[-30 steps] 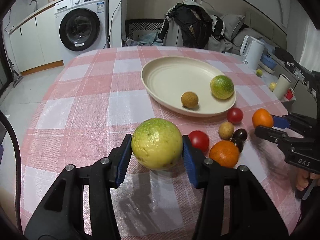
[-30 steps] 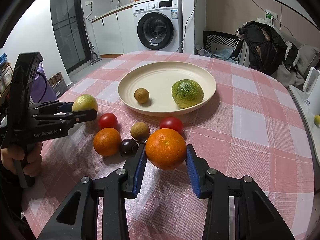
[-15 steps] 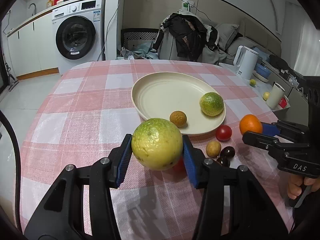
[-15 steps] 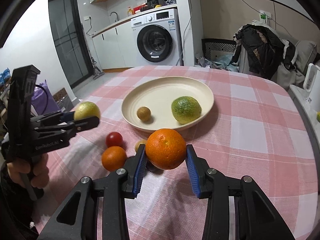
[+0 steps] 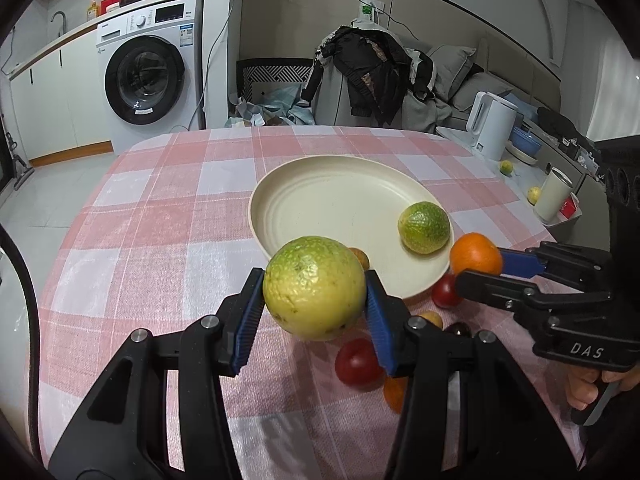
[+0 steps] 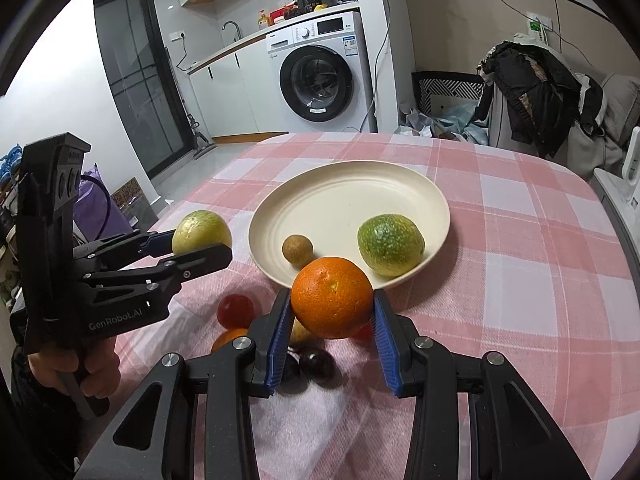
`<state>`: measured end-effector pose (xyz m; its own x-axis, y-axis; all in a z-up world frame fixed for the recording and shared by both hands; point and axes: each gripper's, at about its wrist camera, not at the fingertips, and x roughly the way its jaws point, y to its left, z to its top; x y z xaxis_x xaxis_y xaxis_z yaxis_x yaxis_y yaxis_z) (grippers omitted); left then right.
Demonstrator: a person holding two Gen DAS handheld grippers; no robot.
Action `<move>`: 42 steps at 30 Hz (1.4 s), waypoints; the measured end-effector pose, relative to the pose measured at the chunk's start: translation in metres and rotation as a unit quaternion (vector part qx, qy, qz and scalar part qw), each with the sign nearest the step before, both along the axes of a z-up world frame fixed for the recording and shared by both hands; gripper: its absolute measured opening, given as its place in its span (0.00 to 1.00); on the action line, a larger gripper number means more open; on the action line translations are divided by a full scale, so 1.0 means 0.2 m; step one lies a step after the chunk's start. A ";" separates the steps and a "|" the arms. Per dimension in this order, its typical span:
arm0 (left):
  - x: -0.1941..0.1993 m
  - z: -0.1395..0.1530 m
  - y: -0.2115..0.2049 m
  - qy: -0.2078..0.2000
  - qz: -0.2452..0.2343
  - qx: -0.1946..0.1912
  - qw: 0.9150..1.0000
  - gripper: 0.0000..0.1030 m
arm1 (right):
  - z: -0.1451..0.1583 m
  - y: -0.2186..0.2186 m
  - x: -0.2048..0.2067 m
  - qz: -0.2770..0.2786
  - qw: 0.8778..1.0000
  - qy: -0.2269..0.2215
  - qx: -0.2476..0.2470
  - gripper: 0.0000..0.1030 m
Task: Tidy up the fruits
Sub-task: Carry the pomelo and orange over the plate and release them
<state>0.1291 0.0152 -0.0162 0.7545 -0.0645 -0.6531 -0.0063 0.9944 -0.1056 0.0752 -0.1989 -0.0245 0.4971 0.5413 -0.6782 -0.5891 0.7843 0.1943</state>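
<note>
My left gripper is shut on a large yellow-green citrus, held in the air just before the near rim of the cream plate. My right gripper is shut on an orange, also lifted, at the plate's near edge. On the plate lie a green citrus and a small brown fruit. On the cloth below are a red tomato, a second tomato, another orange and dark plums. The right gripper also shows in the left wrist view.
The round table has a pink checked cloth. A white kettle and a white cup stand on a side counter to the right. A washing machine and a clothes-covered chair stand beyond the table.
Both grippers have lifted their fruits off the cloth and moved forward towards the plate. The fruits left on the cloth now lie below and behind the fingers.
</note>
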 end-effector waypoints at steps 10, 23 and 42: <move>0.10 -0.01 0.00 0.003 0.001 0.010 1.000 0.44 | -0.03 0.03 0.10 -0.006 0.999 0.027 0.017 0.39; 0.21 -0.05 0.00 0.008 0.003 0.025 1.000 0.44 | -0.06 0.11 0.16 0.001 0.999 0.031 -0.005 0.39; 0.34 -0.12 0.00 0.021 -0.005 0.040 0.999 0.44 | -0.09 0.13 0.26 -0.010 0.999 0.024 -0.036 0.39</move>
